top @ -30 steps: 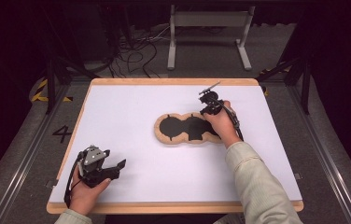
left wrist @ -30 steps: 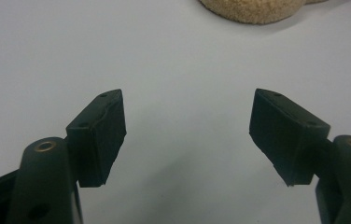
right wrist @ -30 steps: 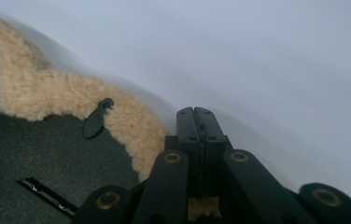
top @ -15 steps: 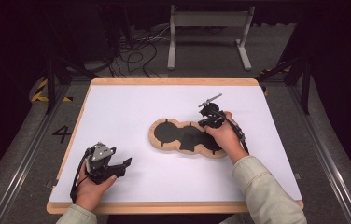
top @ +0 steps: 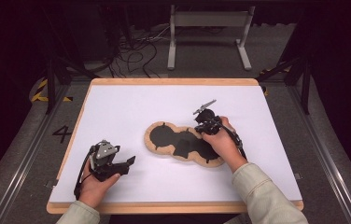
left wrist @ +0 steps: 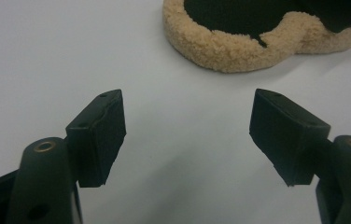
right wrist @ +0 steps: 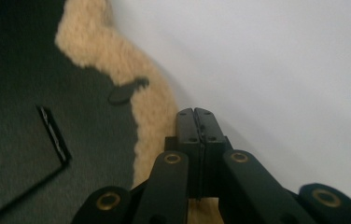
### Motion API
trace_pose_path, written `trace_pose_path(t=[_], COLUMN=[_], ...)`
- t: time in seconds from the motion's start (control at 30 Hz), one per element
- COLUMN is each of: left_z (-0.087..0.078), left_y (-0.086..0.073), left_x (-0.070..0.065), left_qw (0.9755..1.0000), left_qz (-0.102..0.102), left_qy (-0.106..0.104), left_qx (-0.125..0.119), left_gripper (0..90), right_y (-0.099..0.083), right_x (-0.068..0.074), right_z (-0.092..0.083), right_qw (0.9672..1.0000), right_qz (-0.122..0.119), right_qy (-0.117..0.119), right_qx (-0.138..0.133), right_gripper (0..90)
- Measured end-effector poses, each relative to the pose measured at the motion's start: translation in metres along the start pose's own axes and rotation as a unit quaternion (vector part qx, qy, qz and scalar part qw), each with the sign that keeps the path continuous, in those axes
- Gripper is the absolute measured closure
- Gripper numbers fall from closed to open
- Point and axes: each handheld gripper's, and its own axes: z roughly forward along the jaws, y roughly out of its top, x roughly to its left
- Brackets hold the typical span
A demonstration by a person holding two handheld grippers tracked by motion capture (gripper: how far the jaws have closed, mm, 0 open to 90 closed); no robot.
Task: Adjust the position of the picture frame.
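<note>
Now my right gripper (top: 207, 125), pinching the fleece mat's (top: 164, 150) edge, has dragged it nearer my spread left gripper (top: 128, 164).

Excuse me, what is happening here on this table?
A person holds a gripper in each hand at a white table. The right gripper, jaws shut, is at the edge of a black mat with a fluffy tan border, seemingly gripping that border. The left gripper rests open beside it, holding nothing.
</note>
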Motion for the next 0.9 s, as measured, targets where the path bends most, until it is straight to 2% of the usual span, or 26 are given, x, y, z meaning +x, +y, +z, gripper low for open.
trace_pose_path(t=[0.17,0.3,0.4,0.43,0.47,0.5,0.53,0.57,0.6,0.63,0.67,0.7,0.77,0.83,0.9], left_z=[-0.001,-0.002,-0.002,-0.002,-0.002,-0.002,-0.002,-0.001,0.000,0.000,0.000,0.002,0.003,0.003,0.005], left_y=[-0.001,-0.003,-0.003,-0.003,-0.003,-0.003,-0.003,-0.002,-0.002,-0.002,-0.001,-0.001,0.000,0.003,0.004], left_x=[0.000,0.002,0.003,0.003,0.003,0.003,0.003,0.003,0.003,0.003,0.003,0.003,0.001,0.000,-0.001], left_qw=[1.0000,1.0000,1.0000,0.9999,0.9999,1.0000,0.9999,0.9999,0.9999,0.9999,0.9999,0.9999,0.9999,0.9999,0.9999], left_qz=[-0.005,-0.005,-0.009,-0.009,-0.009,-0.008,-0.008,-0.008,-0.008,-0.008,-0.007,-0.007,-0.006,0.000,0.006], left_qy=[0.000,0.000,-0.003,-0.004,-0.005,-0.005,-0.006,-0.007,-0.006,-0.008,-0.007,-0.009,-0.010,-0.012,-0.013], left_qx=[-0.001,0.001,-0.002,-0.002,-0.002,-0.002,-0.003,-0.001,-0.002,-0.001,0.002,0.001,0.000,0.001,-0.001], left_gripper=[27.9,27.9,27.9,27.9,27.9,27.9,27.9,27.9,27.9,27.9,27.9,27.9,27.9,27.8,27.8], right_y=[0.026,0.044,0.051,0.052,0.053,0.053,0.053,0.052,0.052,0.050,0.050,0.048,0.046,0.044,0.040], right_x=[0.001,0.006,0.015,0.021,0.027,0.034,0.034,0.040,0.040,0.051,0.051,0.061,0.062,0.059,0.057], right_z=[0.003,0.020,0.033,0.039,0.042,0.040,0.040,0.038,0.038,0.036,0.036,0.033,0.028,0.018,0.004], right_qw=[0.9991,0.9993,0.9987,0.9977,0.9981,0.9986,0.9986,0.9949,0.9949,0.9931,0.9931,0.9931,0.9942,0.9943,0.9938], right_qz=[0.013,0.014,0.016,0.011,0.000,-0.019,-0.019,-0.015,-0.015,-0.041,-0.041,-0.059,-0.058,-0.045,-0.045], right_qy=[0.008,0.023,0.046,0.067,0.062,0.048,0.048,0.099,0.099,0.108,0.108,0.100,0.091,0.095,0.096], right_qx=[-0.039,-0.027,-0.016,-0.002,0.005,0.008,0.008,0.017,0.017,0.022,0.022,0.017,0.003,-0.018,-0.034], right_gripper=[89.5,89.9,90.0,90.0,90.0,90.0,90.0,90.0,90.0,90.0,90.0,90.0,90.0,90.0,90.0])
